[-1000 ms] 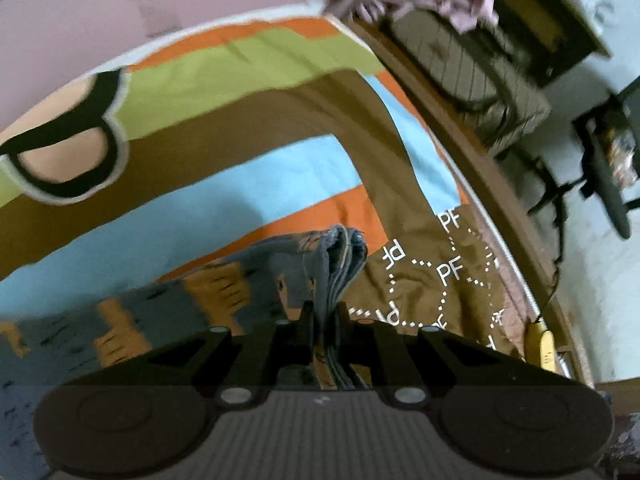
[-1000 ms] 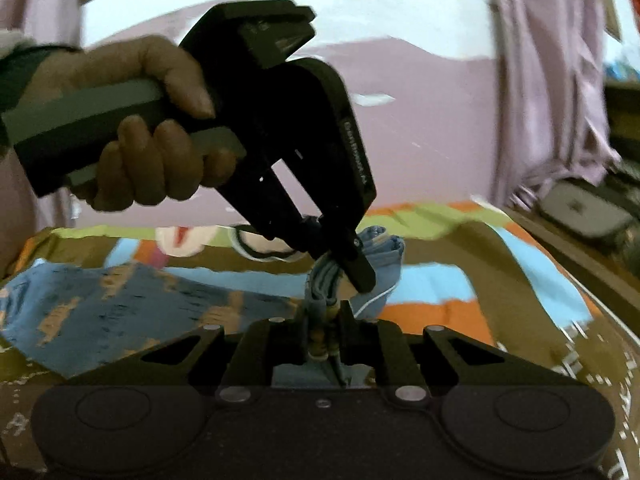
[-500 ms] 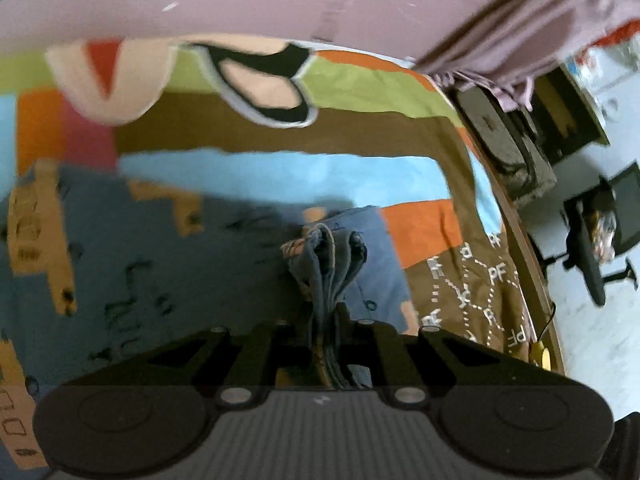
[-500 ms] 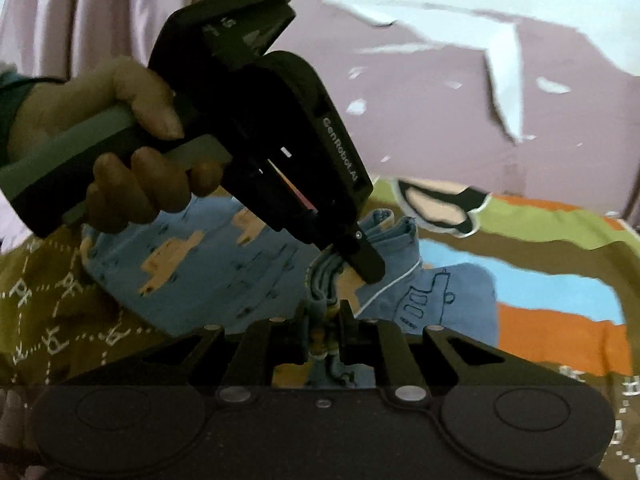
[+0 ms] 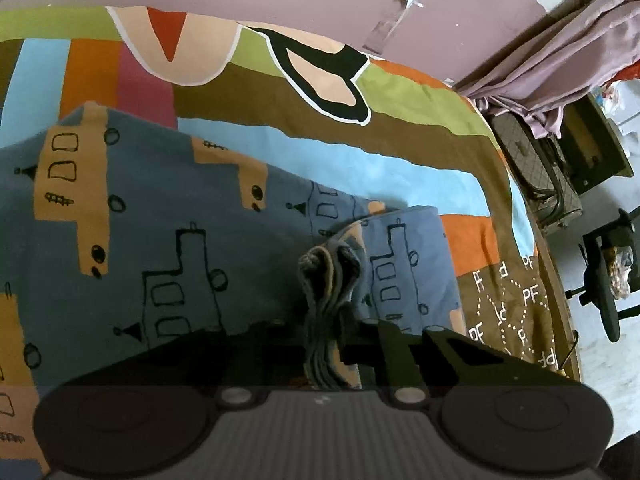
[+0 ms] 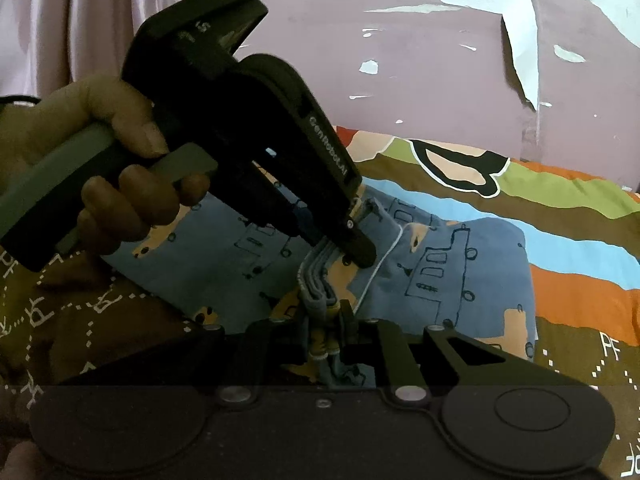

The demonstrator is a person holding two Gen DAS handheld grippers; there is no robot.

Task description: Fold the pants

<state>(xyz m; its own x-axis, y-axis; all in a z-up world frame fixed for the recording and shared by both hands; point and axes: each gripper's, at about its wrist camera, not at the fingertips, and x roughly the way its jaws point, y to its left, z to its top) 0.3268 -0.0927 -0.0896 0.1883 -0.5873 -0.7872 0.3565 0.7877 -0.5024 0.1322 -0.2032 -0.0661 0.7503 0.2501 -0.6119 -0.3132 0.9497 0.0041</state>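
We have both tongs pinching the same bunched edge of the pants (image 6: 432,264), layers stacked between the pads. Left gripper (image 5: 324,344) clamps the gathered hem just ahead of its fingers; right gripper (image 6: 324,332) grips the same stack, with the left one touching the cloth right beyond it. Rest of the pants lies spread on the striped bedsheet (image 5: 360,152) ahead of and beside both tongs. We judge the shared grip keeps the layers aligned so the fold lands square.

Soft matt printed cloth pants (image 5: 168,216), matt black plastic tool (image 6: 352,246), peeling painted wall (image 6: 440,80).
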